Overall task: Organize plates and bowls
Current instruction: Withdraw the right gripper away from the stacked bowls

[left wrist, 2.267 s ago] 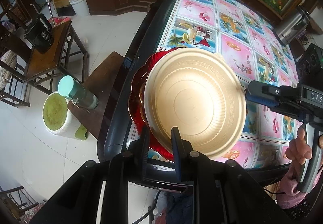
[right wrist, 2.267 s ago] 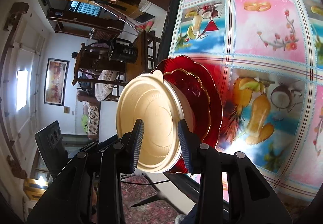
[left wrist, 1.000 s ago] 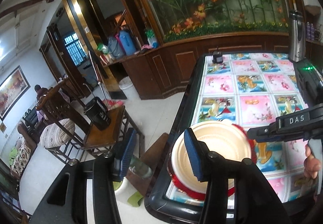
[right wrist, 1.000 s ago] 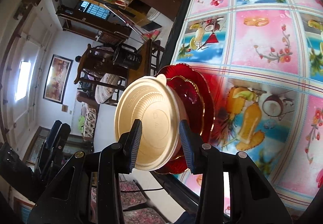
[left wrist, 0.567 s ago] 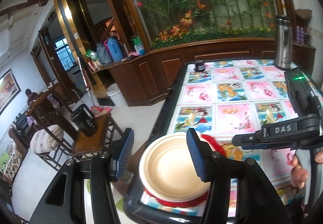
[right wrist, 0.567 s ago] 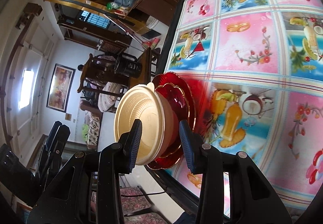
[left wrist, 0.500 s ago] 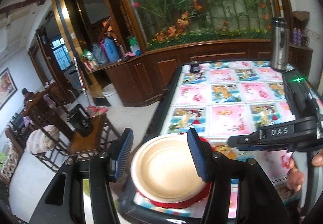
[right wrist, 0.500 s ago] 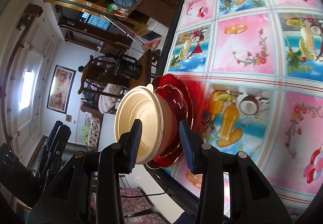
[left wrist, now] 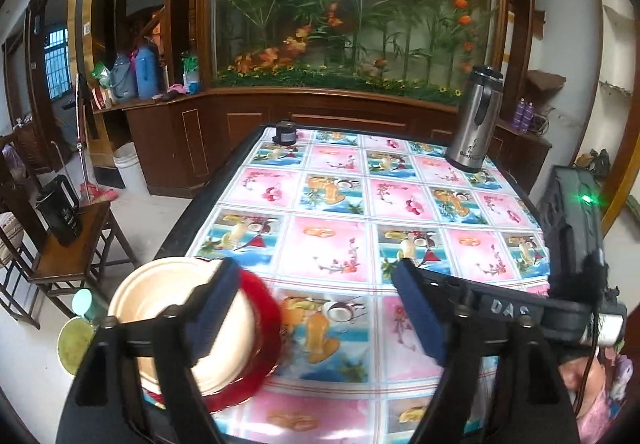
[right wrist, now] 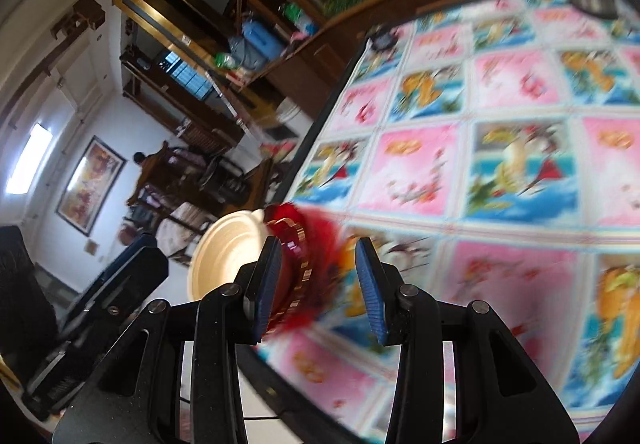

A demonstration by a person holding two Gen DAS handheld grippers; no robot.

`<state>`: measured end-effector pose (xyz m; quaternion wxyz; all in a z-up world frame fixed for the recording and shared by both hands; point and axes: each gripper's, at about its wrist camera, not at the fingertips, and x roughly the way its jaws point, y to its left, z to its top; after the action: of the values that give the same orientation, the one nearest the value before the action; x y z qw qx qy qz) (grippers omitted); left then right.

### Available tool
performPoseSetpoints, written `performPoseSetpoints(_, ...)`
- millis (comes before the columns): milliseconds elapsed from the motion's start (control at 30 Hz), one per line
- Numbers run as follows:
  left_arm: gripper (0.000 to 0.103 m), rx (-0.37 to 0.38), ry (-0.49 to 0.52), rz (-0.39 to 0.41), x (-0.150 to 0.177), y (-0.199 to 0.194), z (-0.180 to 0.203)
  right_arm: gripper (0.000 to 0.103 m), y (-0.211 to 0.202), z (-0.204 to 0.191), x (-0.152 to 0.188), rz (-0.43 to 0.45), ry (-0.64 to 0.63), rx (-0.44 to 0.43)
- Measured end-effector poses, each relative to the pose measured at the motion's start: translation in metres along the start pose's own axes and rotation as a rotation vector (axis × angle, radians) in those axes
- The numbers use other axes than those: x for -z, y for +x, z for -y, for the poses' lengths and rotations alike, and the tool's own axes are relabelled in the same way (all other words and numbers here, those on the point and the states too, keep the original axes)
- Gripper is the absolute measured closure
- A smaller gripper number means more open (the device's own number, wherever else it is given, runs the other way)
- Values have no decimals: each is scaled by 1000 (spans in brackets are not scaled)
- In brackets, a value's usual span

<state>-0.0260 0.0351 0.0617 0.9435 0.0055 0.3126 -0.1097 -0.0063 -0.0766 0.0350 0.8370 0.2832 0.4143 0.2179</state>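
A cream bowl [left wrist: 160,308] sits on stacked red plates [left wrist: 268,324] at the near left corner of the table [left wrist: 360,236]. My left gripper [left wrist: 320,308] is open and empty, held back above the table's near edge, its left finger in front of the bowl. My right gripper [right wrist: 318,284] is open and empty, with the stack just beyond its fingertips. In the blurred right wrist view the bowl [right wrist: 224,256] and the red plates [right wrist: 296,244] sit at the table's edge. The right gripper's body [left wrist: 520,312] shows at the right of the left wrist view.
A steel thermos [left wrist: 476,119] and a small black object [left wrist: 285,132] stand at the table's far end. A black box with a green light [left wrist: 576,219] is at the right edge. A wooden chair [left wrist: 68,244] and a bucket [left wrist: 76,340] stand on the floor to the left.
My left gripper let go of the bowl's rim, opened wide, pulled back and swung right. My right gripper has drawn back and turned, leaving the stack on the table.
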Motion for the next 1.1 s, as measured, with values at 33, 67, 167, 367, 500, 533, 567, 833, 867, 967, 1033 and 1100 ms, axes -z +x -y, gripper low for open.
performPoseSetpoints(33,22,0,8,0,0,1,5,64,-5,3,1,16,-13,11)
performPoseSetpoints(67,22,-8,16,5,1,3,11,64,-12,5,4,36,-28,20)
performPoseSetpoints(167,22,-79,24,35,5,4,22,64,-26,8,8,87,-72,15)
performPoseSetpoints(367,19,-162,-79,41,23,3,-1,64,-45,-7,28,166,-221,-5)
performPoseSetpoints(500,10,-252,-160,74,38,-10,-28,64,-33,-23,39,136,-266,-21)
performPoseSetpoints(533,6,-285,-183,88,42,-17,-38,64,-29,-26,41,125,-270,-33)
performPoseSetpoints(567,0,-302,-196,100,44,-21,-43,64,-25,-31,43,114,-278,-45)
performPoseSetpoints(833,0,-415,-250,169,62,-56,-84,64,2,-93,57,58,-393,-134)
performPoseSetpoints(867,0,-418,-255,174,63,-58,-87,64,4,-99,58,53,-403,-143)
performPoseSetpoints(967,0,-424,-249,197,64,-62,-90,64,11,-116,64,40,-439,-156)
performPoseSetpoints(1033,0,-425,-237,214,64,-65,-90,64,16,-122,66,32,-455,-153)
performPoseSetpoints(1100,1,-437,-227,244,63,-70,-89,64,20,-127,68,23,-461,-151)
